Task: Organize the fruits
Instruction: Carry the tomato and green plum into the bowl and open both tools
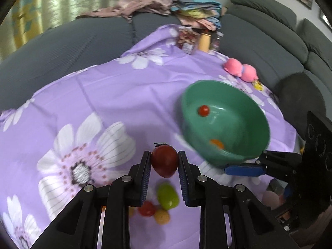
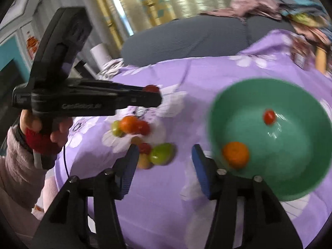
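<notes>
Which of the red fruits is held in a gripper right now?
The large dark red fruit, clamped between the left gripper pads above the cloth. The small red one lies in the green bowl; others sit loose on the cloth.

Green bowl (image 2: 294, 182): smooth glossy plastic, highlights noted on inner wall. Worktop is covered by a purple floral cloth (image 1: 128, 95), matt, creased. Left tongs (image 1: 164, 161): matt black plastic, ribbed blue pads, metal pins. Dark red fruit (image 1: 164, 160): smooth, slight sheen. Sofa (image 1: 62, 47): matt grey ribbed fabric.
</notes>
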A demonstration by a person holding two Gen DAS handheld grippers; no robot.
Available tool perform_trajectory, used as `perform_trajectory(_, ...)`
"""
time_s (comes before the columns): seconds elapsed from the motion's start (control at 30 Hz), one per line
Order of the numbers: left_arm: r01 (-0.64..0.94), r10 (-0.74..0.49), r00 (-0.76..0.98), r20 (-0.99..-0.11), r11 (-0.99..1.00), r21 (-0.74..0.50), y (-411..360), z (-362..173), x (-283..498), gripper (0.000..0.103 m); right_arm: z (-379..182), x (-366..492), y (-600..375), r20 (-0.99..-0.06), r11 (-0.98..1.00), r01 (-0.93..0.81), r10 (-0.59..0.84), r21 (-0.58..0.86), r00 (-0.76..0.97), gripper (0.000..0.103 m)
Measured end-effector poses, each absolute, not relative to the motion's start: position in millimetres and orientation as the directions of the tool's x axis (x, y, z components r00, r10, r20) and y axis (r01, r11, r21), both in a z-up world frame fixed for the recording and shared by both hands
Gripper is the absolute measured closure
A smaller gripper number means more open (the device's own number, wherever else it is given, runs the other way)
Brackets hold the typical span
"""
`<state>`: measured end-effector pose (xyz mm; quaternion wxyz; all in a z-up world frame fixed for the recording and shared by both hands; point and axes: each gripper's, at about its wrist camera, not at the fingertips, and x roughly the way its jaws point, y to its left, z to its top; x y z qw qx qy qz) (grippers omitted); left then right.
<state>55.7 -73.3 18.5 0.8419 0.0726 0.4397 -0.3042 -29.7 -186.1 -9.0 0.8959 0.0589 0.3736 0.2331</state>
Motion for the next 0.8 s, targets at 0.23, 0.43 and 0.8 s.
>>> perform_trajectory(0.23, 0.516, -0.426, 0.459, -0.780, 0.842, -0.156, -34, 17, 50, 0.077, -43, 0, -149, -0.751, 0.894, -0.350, 0.430, 0.278, 0.501, 0.055)
perform_trajectory(0.43, 0.481, -0.414, 0.462, -0.784, 0.860, -0.170, -13, 9, 47, 0.077, -67, 29, -134, -0.812, 0.917, -0.310, 0.373, 0.249, 0.449, 0.063)
perform_trajectory(0.8, 0.555, -0.463, 0.446, -0.766, 0.814, -0.169, -42, 20, 47, 0.077, -20, 11, -176, -0.696, 0.925, -0.286, 0.378, 0.251, 0.610, 0.068)
